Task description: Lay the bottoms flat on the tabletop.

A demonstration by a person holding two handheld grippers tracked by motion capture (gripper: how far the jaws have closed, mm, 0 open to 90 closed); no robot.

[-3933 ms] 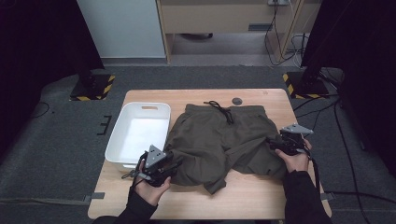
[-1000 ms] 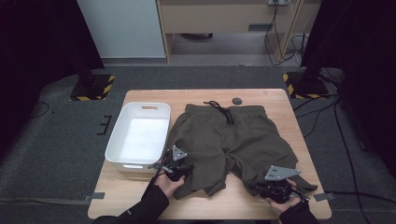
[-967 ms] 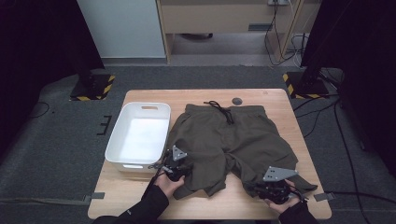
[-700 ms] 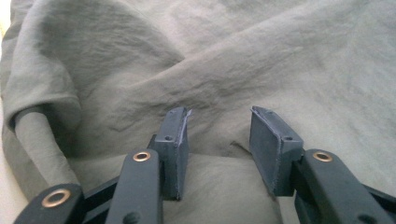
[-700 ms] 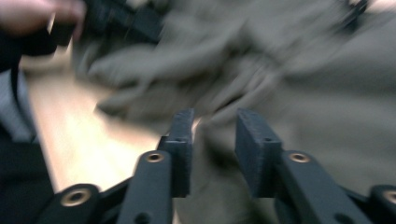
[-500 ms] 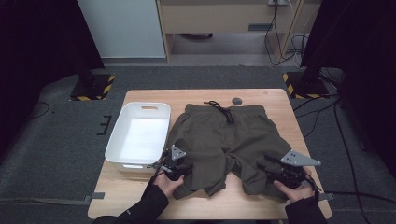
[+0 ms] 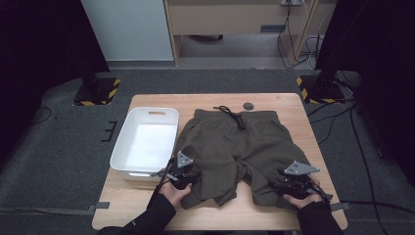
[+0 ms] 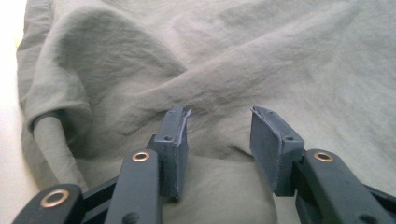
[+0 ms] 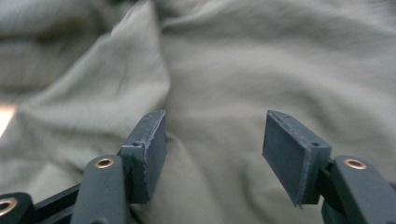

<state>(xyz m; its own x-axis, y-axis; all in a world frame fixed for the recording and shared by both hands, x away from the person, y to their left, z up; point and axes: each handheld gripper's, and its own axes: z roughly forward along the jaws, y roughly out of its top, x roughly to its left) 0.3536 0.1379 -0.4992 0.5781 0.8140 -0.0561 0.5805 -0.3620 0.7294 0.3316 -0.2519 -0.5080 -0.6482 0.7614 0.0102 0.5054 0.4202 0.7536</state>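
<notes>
High view has the olive shorts (image 7: 235, 152) spread across the table (image 7: 293, 105), waistband toward 12 o'clock, legs toward you at 6, the white bin (image 7: 128, 142) at 9. Your left gripper (image 7: 182, 172) sits on the crumpled left leg hem, jaws parted around a fold, not pinching. Your right gripper (image 7: 286, 185) has just been opening over the right leg hem; cloth lies beneath, nothing clamped. Before you close, get one clean hem layer between each pair of pads, then draw both hems evenly.
</notes>
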